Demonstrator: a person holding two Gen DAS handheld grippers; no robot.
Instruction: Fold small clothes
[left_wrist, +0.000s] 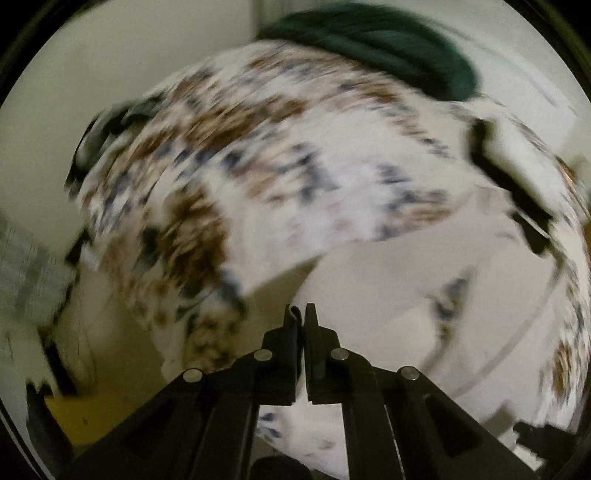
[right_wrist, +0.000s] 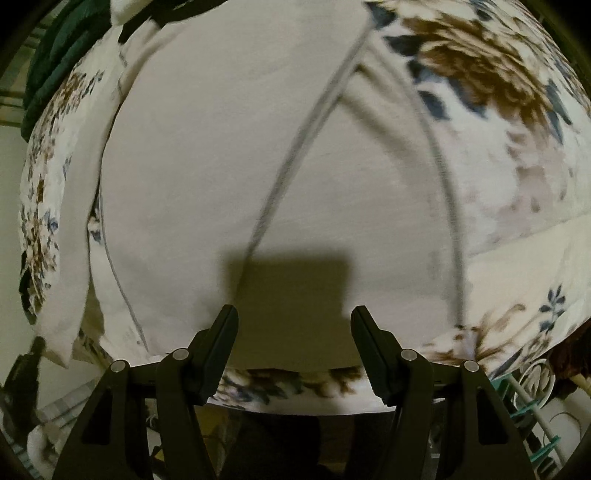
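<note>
A plain white garment (right_wrist: 229, 155) with grey seam lines lies spread on a floral bedcover (right_wrist: 491, 85). My right gripper (right_wrist: 293, 317) is open and empty, just above the garment's near edge, its shadow on the cloth. My left gripper (left_wrist: 301, 314) is shut on a thin fold of white cloth and lifts a part of the white garment (left_wrist: 399, 280). The left wrist view is blurred by motion. The floral bedcover (left_wrist: 229, 155) fills its middle.
A dark green garment (left_wrist: 373, 40) lies at the far edge of the bed, also in the right wrist view (right_wrist: 55, 62). A black object (left_wrist: 509, 177) lies at the right. A green and white rack (right_wrist: 532, 398) stands below the bed edge.
</note>
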